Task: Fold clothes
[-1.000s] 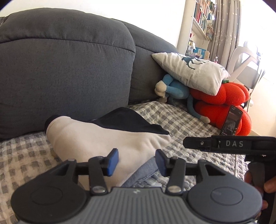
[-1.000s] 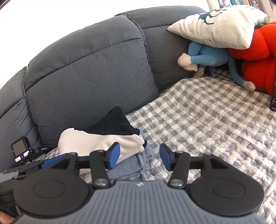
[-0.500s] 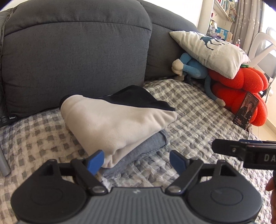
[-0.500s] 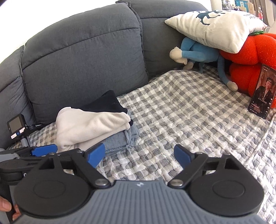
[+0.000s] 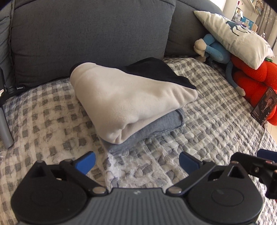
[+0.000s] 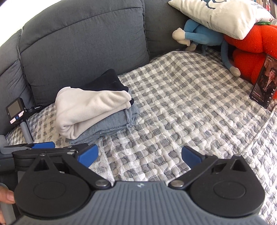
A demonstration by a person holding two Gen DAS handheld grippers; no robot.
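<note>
Left wrist view shows a neat stack of folded clothes on the grey-and-white checked quilted sofa cover [image 5: 216, 124]: a cream fleece garment [image 5: 128, 102] folded into a thick bundle, lying on a folded blue-grey denim-like piece [image 5: 148, 129], with a folded black garment [image 5: 155, 71] at the back, towards the dark grey sofa cushion [image 5: 90, 32]. The left gripper [image 5: 137, 161] has its blue-padded jaws opening to their widest, nothing between them — the stack sits just beyond the tips, untouched. In the right wrist view the right gripper [image 6: 140, 154] is likewise opening wide and empty, over bare quilt beside the stack.

Judging by how things lie, the folding looks essentially finished: all three pieces are folded and piled, edges roughly squared, and no loose or unfolded garment is visible anywhere on the cover. The white printed pillow [image 6: 223, 15], the blue plush monkey [image 6: 200, 36] and the red plush toy [image 6: 254, 45] stay at the far end — well apart. Whether more clothes wait out of frame cannot be told.
</note>
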